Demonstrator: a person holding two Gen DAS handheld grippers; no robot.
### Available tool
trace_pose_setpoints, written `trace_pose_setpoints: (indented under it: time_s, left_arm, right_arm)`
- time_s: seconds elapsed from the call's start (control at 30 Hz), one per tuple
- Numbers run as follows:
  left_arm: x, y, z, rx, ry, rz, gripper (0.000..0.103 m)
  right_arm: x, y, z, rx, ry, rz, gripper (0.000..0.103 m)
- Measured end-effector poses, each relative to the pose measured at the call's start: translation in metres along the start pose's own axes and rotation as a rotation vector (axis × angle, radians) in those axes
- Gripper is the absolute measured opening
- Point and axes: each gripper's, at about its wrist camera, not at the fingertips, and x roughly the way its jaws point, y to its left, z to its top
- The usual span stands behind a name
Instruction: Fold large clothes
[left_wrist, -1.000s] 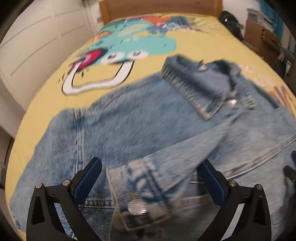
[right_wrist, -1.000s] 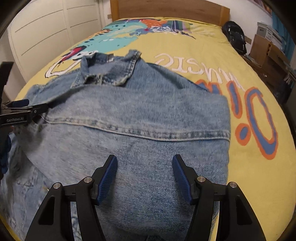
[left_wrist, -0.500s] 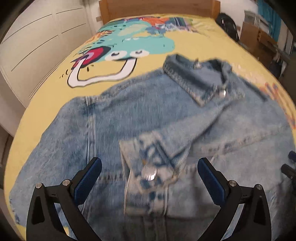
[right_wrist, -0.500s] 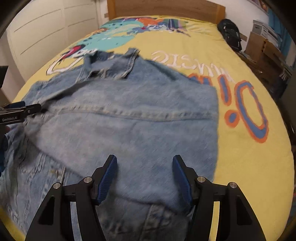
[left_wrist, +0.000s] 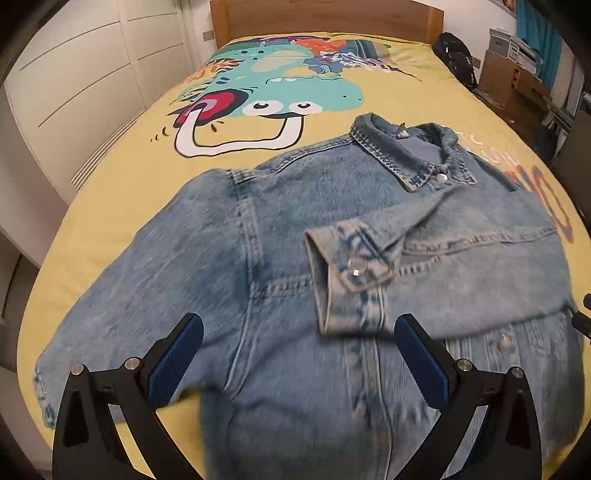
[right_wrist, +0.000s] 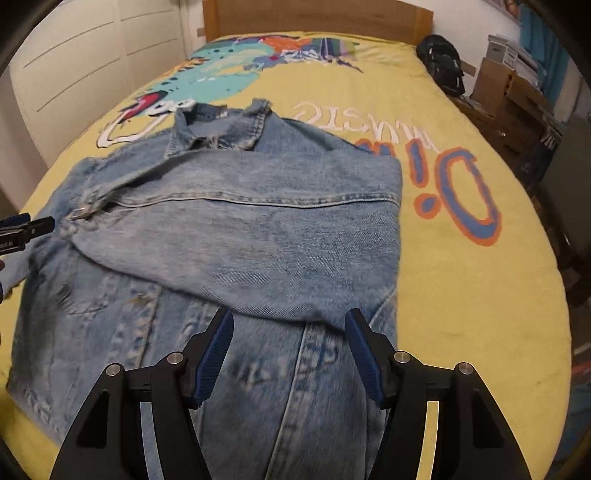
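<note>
A light blue denim jacket (left_wrist: 303, 229) lies on the yellow printed bedspread (left_wrist: 122, 192), collar (left_wrist: 402, 155) toward the headboard. One sleeve is folded across the front, its cuff (left_wrist: 347, 273) resting mid-chest. The other sleeve (left_wrist: 129, 295) lies spread out to the left. My left gripper (left_wrist: 299, 358) is open and empty above the jacket's lower front. In the right wrist view the jacket (right_wrist: 258, 229) shows its right side folded over. My right gripper (right_wrist: 288, 354) is open and empty over the hem area. The left gripper's tip (right_wrist: 22, 232) shows at the left edge.
A wooden headboard (left_wrist: 325, 14) stands at the far end. White wardrobe doors (left_wrist: 74, 85) line the left side. A black bag (right_wrist: 443, 62) and cardboard boxes (right_wrist: 506, 85) sit to the right of the bed.
Both grippers have pulled back and up from the jacket. More of the jacket shows in each view. The folded sleeve and cuff stay in place.
</note>
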Motion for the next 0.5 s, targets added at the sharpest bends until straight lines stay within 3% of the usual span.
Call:
trace_pose_setpoints:
  time_s: [0.23,0.5]
  left_arm:
    - [-0.040,0.032,-0.031,-0.018,-0.005,0.028,0.102]
    - [-0.089,0.108,-0.074,-0.181,-0.006,0.066,0.102]
  right_arm:
    - [-0.046,0.022,-0.024,-0.033,-0.041,-0.013,0.064]
    - [-0.097,0.030,-0.053,0.013,-0.110,0.012,0.064]
